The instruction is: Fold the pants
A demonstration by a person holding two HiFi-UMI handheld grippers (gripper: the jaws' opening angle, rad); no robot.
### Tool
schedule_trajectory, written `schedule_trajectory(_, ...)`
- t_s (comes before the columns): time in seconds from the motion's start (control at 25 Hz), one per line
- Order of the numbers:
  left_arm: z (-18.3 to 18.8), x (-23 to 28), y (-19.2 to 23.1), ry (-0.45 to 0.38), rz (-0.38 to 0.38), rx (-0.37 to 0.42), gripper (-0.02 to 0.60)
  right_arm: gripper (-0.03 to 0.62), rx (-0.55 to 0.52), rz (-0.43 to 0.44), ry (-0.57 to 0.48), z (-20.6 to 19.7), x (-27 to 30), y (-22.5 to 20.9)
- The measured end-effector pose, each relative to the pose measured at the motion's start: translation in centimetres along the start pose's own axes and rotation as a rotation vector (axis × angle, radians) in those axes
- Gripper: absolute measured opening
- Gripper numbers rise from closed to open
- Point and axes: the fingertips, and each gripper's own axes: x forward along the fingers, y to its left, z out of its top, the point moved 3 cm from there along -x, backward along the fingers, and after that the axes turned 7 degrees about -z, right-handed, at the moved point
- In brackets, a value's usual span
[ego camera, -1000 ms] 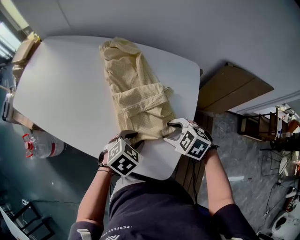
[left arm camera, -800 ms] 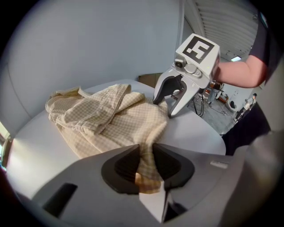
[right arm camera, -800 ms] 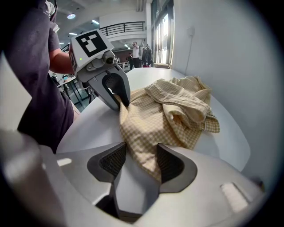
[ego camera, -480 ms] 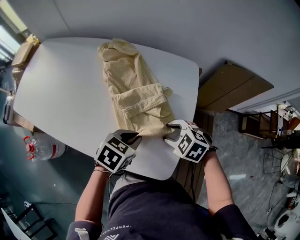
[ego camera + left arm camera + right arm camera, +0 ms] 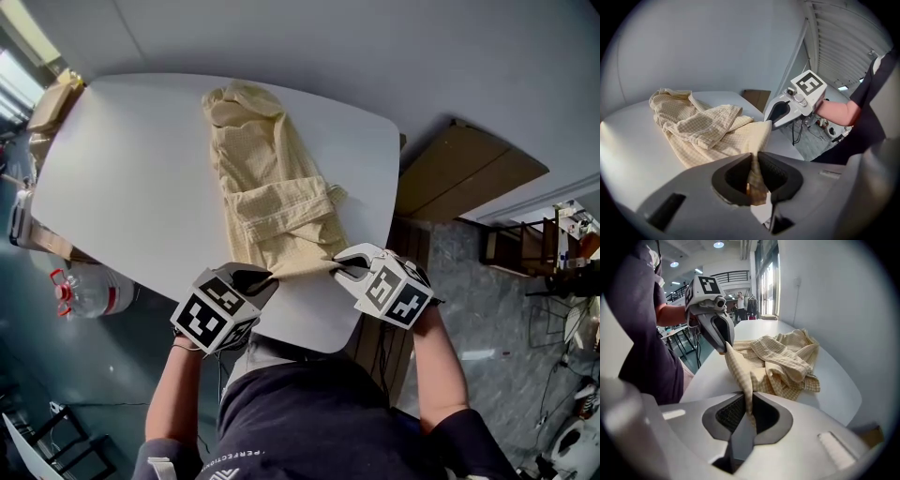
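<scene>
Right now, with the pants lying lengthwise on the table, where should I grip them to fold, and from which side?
Grip the two corners of the near end, coming from the near edge of the table. The pants lie stretched away from you, so that end likely folds over easiest. The left gripper and right gripper have just closed there, pinching cloth.

My right tool (image 5: 749, 409): jaws just closed, pinching pants (image 5: 783, 363) hem; left tool (image 5: 725, 348) grips other corner; rest heaped on desk (image 5: 836, 380).

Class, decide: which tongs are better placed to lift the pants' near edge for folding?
Neither, probably: left tongs and right tongs have both just closed on near corners of the pants, so lift together.
</scene>
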Motion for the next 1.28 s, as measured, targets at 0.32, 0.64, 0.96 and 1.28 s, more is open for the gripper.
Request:
schedule_trajectory(0.32,-5.3,-0.1,-5.2,0.085,-0.085,0.015,0.046,0.035,-0.036,0.244,0.133,-1.7,-1.4,7.3)
schedule_trajectory(0.64,-10.5,-0.2,-8.6,0.087,-0.135,-0.002,0.048,0.037,-0.08,0.382,0.14,-2.8,-1.5,13.7)
schedule_trajectory(0.96,-11.7,-0.3,-9.5,0.066,-0.118,0.052,0.087,0.062,-0.051,0.351,0.113,-3.1,-1.9,14.7)
schedule_trajectory(1.28,-7.7,-4.1,-8.5,-0.089,-0.062,0.076,0.143,0.102,0.111,0.234,-0.114,0.0,-5.0,10.3)
